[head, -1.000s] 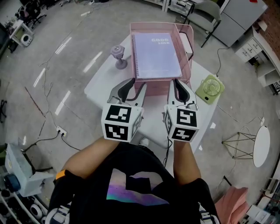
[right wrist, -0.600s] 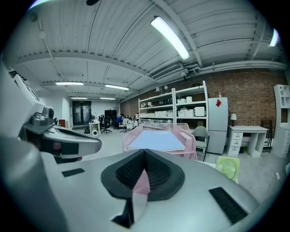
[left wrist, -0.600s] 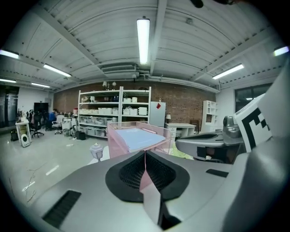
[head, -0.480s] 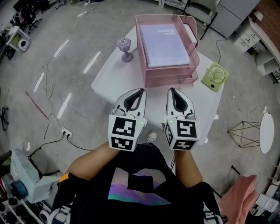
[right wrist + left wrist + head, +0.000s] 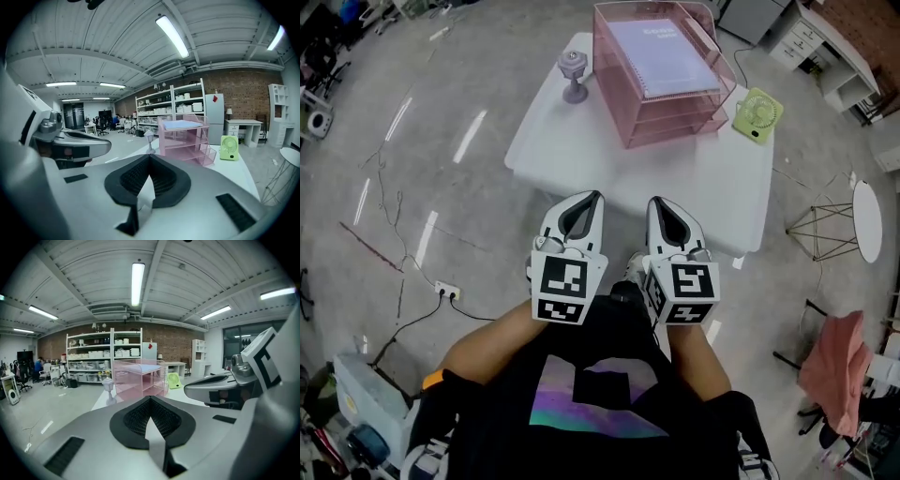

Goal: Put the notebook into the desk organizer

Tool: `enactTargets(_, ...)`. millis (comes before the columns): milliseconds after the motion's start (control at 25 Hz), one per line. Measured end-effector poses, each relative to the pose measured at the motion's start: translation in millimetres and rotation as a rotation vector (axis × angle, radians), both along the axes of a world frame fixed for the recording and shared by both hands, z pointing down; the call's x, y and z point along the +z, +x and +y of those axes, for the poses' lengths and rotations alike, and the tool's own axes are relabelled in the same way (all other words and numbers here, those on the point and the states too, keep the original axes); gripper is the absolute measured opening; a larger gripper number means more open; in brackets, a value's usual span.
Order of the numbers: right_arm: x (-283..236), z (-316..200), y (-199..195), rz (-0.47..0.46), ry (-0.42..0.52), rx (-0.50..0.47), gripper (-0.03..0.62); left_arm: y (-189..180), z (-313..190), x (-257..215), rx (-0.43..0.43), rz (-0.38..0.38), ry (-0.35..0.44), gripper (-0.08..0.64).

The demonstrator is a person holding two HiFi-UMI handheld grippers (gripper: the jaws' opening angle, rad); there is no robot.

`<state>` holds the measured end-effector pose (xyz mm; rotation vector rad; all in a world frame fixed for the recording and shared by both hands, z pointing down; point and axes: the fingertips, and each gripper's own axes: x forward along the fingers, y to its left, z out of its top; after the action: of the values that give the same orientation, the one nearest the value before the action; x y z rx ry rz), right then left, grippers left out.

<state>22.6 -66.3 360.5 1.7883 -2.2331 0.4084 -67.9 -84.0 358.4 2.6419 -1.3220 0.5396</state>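
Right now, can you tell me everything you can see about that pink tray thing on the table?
The pink organizer is a stack of open trays, three as far as I can tell, with see-through pink walls that look like mesh or plastic. It stands upright at the far side of the white table. A pale spiral notebook lies flat in its top tray. Nothing else touches it.

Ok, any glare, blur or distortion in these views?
Head view: wide-angle bend, light streaks glaring on the floor. Left gripper view: heavy barrel curve, black corners, ceiling lamp blown out. Right gripper view: same curve, pink organizer sharp.
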Motion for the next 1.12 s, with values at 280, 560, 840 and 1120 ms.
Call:
enactTargets(280,9.6,51.4,-27.9,-0.029,-0.009,0.106,0.018,-31.4,42.3,7.1,0.094,0.000,0.010,0.008)
enactTargets(560,18.1,87.7,-33.7,-0.022,-0.041,0.138,0.017,-32.1,75.1,16.7,0.145,0.004,0.012,0.008)
enactTargets(840,14.5,114.7,-21.2,0.001,-0.041,0.098,0.017,-7.1,95.7,20.1,0.131,0.025,0.016,0.008)
enactTargets(1120,19.6,131.6,6.9,-0.027,-0.050,0.105,0.017,23.0,113.8,22.5,0.139,0.018,0.019,0.008)
